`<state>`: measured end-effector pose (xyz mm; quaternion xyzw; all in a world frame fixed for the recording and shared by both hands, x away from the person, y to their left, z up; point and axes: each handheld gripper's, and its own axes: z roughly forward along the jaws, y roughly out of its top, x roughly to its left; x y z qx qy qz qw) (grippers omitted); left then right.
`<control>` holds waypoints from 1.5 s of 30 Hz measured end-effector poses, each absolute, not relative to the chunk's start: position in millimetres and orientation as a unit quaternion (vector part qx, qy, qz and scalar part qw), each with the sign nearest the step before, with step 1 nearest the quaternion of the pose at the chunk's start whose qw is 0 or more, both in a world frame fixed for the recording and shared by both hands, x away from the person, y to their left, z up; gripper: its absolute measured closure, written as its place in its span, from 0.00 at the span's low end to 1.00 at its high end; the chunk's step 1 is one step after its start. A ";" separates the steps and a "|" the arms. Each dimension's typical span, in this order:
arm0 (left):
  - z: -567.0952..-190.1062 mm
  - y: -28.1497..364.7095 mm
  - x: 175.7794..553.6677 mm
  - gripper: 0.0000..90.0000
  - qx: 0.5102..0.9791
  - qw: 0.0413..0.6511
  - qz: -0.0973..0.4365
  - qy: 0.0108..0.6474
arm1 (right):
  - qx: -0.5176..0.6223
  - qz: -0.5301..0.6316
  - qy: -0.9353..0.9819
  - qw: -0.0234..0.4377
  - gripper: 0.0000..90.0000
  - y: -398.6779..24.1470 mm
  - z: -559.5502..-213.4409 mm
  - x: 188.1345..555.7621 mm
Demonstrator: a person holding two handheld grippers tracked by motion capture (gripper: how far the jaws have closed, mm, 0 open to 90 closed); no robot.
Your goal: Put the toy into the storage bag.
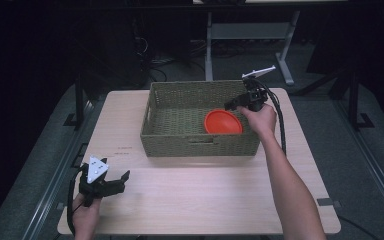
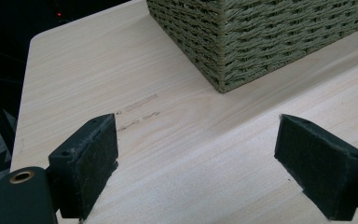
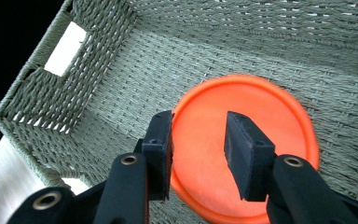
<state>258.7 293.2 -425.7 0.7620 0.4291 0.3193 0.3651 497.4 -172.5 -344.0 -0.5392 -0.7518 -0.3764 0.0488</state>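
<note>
Releasing an orange plate [image 3: 242, 144] into the woven basket [image 1: 200, 142] on the bench [image 1: 200, 195].
Right hand-held gripper [image 3: 198, 140] hovers, jaws parted, just above the plate lying flat on the basket floor; lifting off crooked could snag its rim. Left hand-held gripper [image 2: 196, 158] idles wide apart, holding nothing.

- A pale wooden worktop [image 1: 195, 190] with rounded corners.
- Faint marks [image 1: 125, 149] on the worktop, near its left edge.
- A grey metal frame [image 1: 250, 32] on the floor beyond the worktop's far edge.
- Dark cables [image 1: 152, 62] on the floor, left of that frame.
</note>
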 end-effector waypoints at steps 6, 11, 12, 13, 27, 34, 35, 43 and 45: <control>-425.7 293.6 256.7 0.14 0.762 0.365 0.320 0.428 | -0.536 -0.376 -0.754 0.056 0.60 -171.1 -344.3 493.8; -425.5 292.6 256.5 0.14 0.764 0.365 0.320 0.426 | -0.521 -0.396 -0.753 0.065 0.52 -171.1 -340.2 484.8; -425.5 292.6 256.5 0.14 0.764 0.365 0.320 0.426 | -0.520 -0.397 -0.753 0.066 0.51 -171.2 -339.6 483.5; -425.5 292.0 256.4 0.14 0.764 0.364 0.319 0.426 | -0.520 -0.397 -0.753 0.066 0.51 -171.2 -339.6 483.5; -425.6 292.4 256.4 0.14 0.764 0.363 0.320 0.426 | -0.501 -0.421 -0.753 0.072 0.45 -182.6 -335.3 469.4; -425.6 292.7 256.5 0.14 0.764 0.363 0.322 0.426 | -0.492 -0.431 -0.753 0.076 0.43 -188.1 -331.5 460.3; -425.6 292.7 256.5 0.14 0.764 0.363 0.322 0.426 | -0.492 -0.431 -0.753 0.076 0.43 -188.1 -331.5 460.3; -425.8 292.7 256.6 0.14 0.764 0.363 0.320 0.427 | -0.480 -0.439 -0.755 0.079 0.41 -192.2 -324.5 450.5; -425.7 292.8 256.6 0.14 0.764 0.363 0.321 0.426 | -0.476 -0.443 -0.755 0.080 0.40 -193.0 -322.8 446.0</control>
